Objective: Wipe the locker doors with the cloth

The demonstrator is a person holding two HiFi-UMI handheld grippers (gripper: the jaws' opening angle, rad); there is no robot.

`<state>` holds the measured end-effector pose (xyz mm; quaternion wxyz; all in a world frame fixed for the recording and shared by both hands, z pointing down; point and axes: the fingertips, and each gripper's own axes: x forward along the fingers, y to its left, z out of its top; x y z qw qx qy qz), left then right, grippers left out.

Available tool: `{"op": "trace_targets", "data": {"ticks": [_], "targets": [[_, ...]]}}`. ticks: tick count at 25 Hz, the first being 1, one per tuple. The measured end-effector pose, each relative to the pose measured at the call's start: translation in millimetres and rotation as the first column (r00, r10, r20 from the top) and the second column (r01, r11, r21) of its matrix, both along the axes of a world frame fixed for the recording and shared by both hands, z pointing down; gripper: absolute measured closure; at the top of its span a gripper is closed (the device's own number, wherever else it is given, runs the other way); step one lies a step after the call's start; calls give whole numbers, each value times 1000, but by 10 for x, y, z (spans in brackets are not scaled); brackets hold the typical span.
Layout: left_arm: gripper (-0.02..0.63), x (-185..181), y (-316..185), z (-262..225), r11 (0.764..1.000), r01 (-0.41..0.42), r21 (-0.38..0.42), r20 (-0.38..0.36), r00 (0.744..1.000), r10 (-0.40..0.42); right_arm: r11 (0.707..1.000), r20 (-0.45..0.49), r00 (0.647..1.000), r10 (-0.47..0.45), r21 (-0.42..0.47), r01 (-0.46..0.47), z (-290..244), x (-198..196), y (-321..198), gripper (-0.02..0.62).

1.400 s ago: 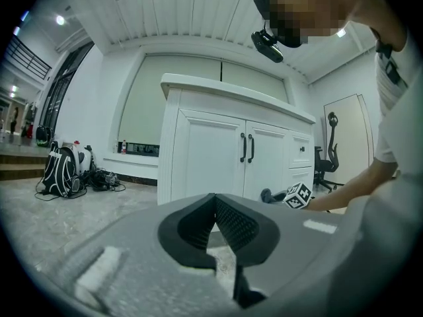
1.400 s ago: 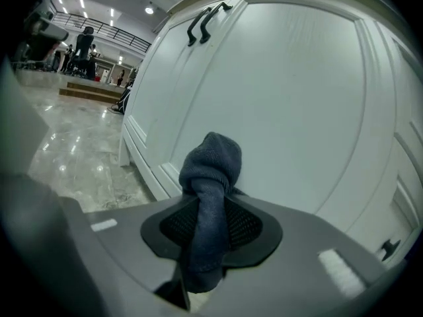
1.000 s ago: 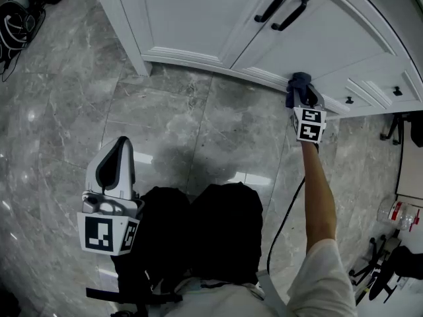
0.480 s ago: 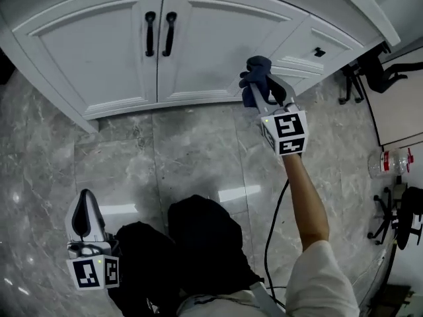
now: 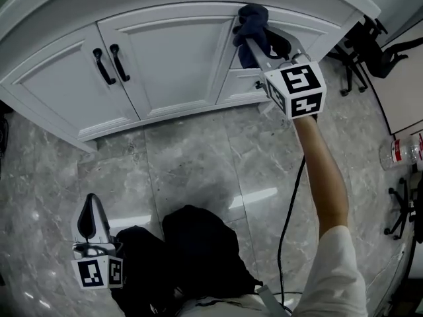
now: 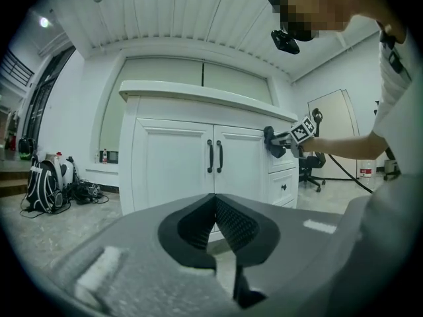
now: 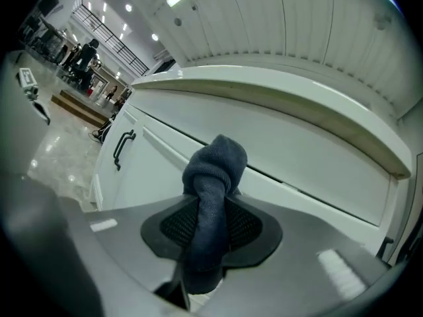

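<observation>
A white locker (image 5: 178, 58) with two doors and black handles (image 5: 110, 61) stands ahead, with drawers to its right. My right gripper (image 5: 247, 39) is raised at arm's length and shut on a dark blue cloth (image 5: 253, 20). The cloth bunches against the top drawer front (image 5: 304, 32), just under the counter edge. In the right gripper view the cloth (image 7: 213, 183) hangs knotted between the pads (image 7: 246, 228), close to the white panel (image 7: 297, 157). My left gripper (image 5: 89, 218) hangs low by my left leg, jaws shut and empty. It points at the locker doors (image 6: 198, 167).
A black cable (image 5: 291, 203) trails from the right gripper along my arm. Office chairs (image 5: 371, 43) and a water bottle (image 5: 400, 152) stand to the right on the grey marble floor (image 5: 192, 164). A backpack and cables (image 6: 41, 187) lie left of the locker.
My right gripper has carried the cloth from the bottom edge of the doors up to the top drawer front. The left gripper has stayed low by my leg.
</observation>
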<state>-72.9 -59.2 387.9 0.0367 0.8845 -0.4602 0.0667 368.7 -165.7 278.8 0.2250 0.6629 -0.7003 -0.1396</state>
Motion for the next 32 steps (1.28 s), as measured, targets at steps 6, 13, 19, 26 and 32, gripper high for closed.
{"op": "trace_targets", "data": {"ticks": [6,13,19,26,32], "targets": [[604,407,71,-129,999,-53,14,30,998,52,1000,5,1000,0,0,0,-57,289,3,489],[604,732,129,-194,995,-98,35,46,994,96,996,-1,996,90,-9,-90,-78,972,187,489],[604,802,137,-177,994,-103,30,51,994,102,984,-76,982,176,-14,-177,-57,1497,348,491],[604,842,134,-150,994,-110,26,53,993,109,951,-120,946,300,-34,-306,-32,2162,531,491],[604,832,134,-149,994,-110,26,50,993,109,936,-130,929,346,-27,-352,-15,2357,604,491]]}}
